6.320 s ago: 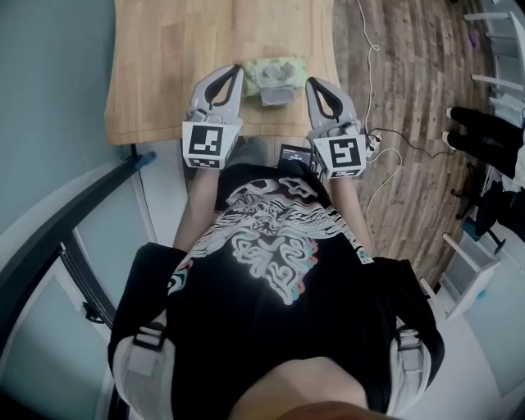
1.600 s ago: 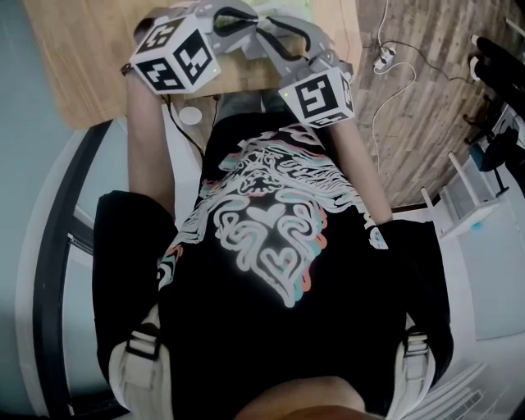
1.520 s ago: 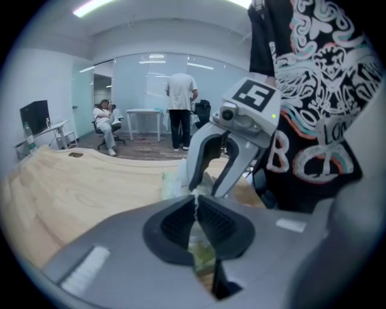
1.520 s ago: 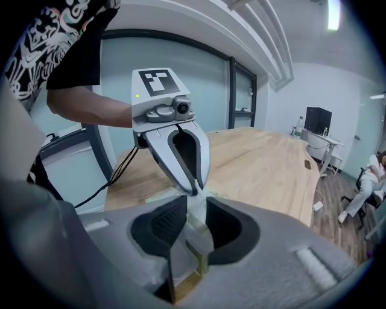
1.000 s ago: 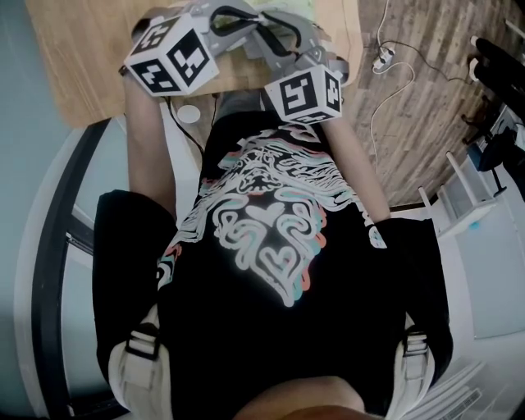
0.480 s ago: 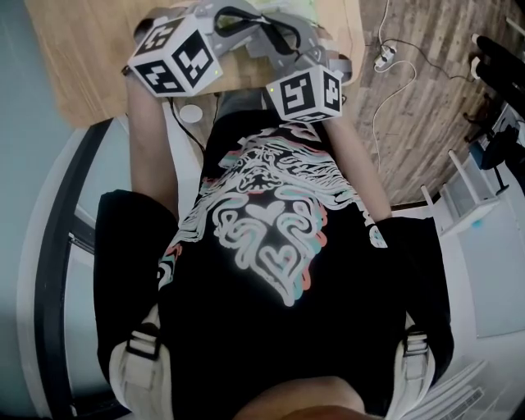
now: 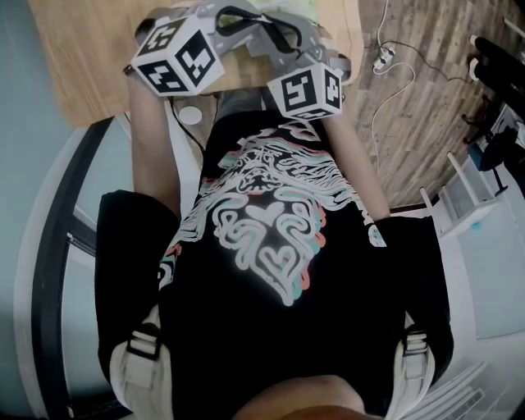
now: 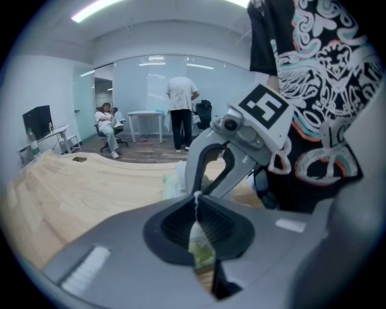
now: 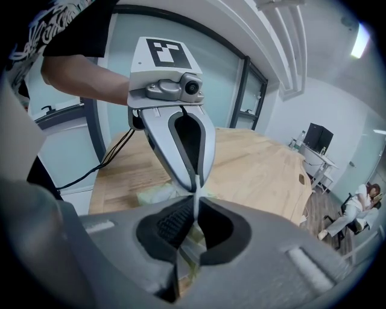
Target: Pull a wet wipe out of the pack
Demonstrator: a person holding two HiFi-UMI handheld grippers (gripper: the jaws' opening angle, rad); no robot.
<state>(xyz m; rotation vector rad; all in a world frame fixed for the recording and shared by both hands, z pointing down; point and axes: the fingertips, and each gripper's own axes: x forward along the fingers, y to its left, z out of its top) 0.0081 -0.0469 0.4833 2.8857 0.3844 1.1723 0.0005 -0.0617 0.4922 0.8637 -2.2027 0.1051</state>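
The wet wipe (image 9: pixel 196 194) shows as a thin white strip stretched between the two grippers above the wooden table (image 9: pixel 259 169). My right gripper (image 9: pixel 196 208) is shut on one end of it. Facing it tip to tip, my left gripper (image 8: pixel 196 202) is shut on the wipe (image 8: pixel 196 211) too. The pale green pack (image 9: pixel 154 194) lies on the table below both tips and shows through the gap under the left jaws (image 8: pixel 204 254). In the head view the left gripper (image 7: pixel 246 20) and right gripper (image 7: pixel 267 29) meet at the top edge and hide the pack.
The table's near edge (image 7: pixel 90 98) runs just under the grippers. A white cable and power strip (image 7: pixel 381 57) lie on the plank floor to the right. Far off, one person stands (image 8: pixel 181 111) and another sits (image 8: pixel 107 124) by a desk.
Earlier the grippers rested apart on either side of the open pack; now they are raised with their tips together on the wipe. Over the last second nothing has visibly moved.
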